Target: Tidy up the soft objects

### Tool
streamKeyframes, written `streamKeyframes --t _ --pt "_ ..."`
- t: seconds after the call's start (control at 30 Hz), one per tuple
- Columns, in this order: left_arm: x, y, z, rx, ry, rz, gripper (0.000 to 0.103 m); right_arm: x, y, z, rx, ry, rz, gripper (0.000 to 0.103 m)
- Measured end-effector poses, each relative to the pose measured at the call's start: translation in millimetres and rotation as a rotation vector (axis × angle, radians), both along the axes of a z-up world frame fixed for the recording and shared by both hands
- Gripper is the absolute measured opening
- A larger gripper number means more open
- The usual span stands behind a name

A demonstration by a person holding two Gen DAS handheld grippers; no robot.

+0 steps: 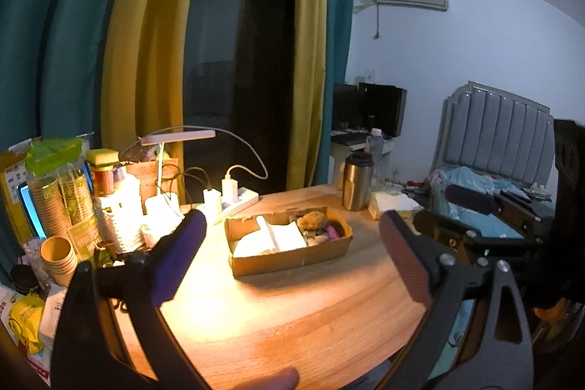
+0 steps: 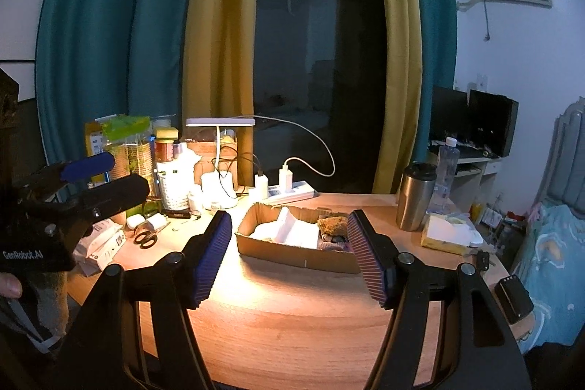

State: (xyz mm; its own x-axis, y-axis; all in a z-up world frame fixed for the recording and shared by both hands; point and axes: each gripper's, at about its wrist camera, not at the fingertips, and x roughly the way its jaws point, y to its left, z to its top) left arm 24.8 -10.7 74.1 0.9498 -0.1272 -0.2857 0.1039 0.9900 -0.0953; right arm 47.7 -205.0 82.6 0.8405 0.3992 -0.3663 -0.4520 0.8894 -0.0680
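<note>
The table (image 2: 299,324) is being lit by a lamp (image 2: 220,123) at its far left, and most of its near half is being left bare. A box (image 2: 292,256) of cardboard is lying on the table toward the far side, dead ahead of both tongs, with its long axis running left to right across both views.

Inside the box, white cloth (image 2: 292,231) is filling the left and middle part, and a brown sponge (image 2: 332,224) is sitting at the right end. Below the sponge some small purple and pink items (image 1: 331,232) are being glimpsed, though what they are cannot be told in this light.

The right gripper (image 2: 292,256) is being held wide, nothing between its pads, and the box is framed in the gap but still beyond the fingertips. Its right pad (image 2: 367,262) is covering the box's near right corner in the view, so the sponge end is judged to lie nearest this hand. The left gripper (image 1: 289,251) is also being held wide and empty, pointed at the box from the near side, the box being well apart from its tips.

A straight reach forward and slightly right is probably being called for, the right hand being the better placed.
</note>
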Motion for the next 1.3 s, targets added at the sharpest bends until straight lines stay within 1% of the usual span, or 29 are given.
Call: streamKeyframes --t 0.23,0.4,0.73,1.3 --pt "1.5 1.1 -0.6 -0.012 -0.001 0.020 0.096 3.0 0.4 -3.4 -0.003 0.011 -0.004 0.069" --pt "1.9 -2.3 -0.8 -0.003 0.007 0.018 0.096 3.5 0.2 -4.2 -0.002 0.012 -0.003 0.069" --pt "-0.7 -7.2 -0.3 0.019 -0.012 0.011 0.096 4.1 -0.7 -4.5 -0.002 0.013 -0.004 0.069" --pt "-0.4 -8.2 -0.6 0.032 -0.018 0.015 0.096 4.7 -2.1 -5.2 -0.001 0.014 -0.005 0.069"
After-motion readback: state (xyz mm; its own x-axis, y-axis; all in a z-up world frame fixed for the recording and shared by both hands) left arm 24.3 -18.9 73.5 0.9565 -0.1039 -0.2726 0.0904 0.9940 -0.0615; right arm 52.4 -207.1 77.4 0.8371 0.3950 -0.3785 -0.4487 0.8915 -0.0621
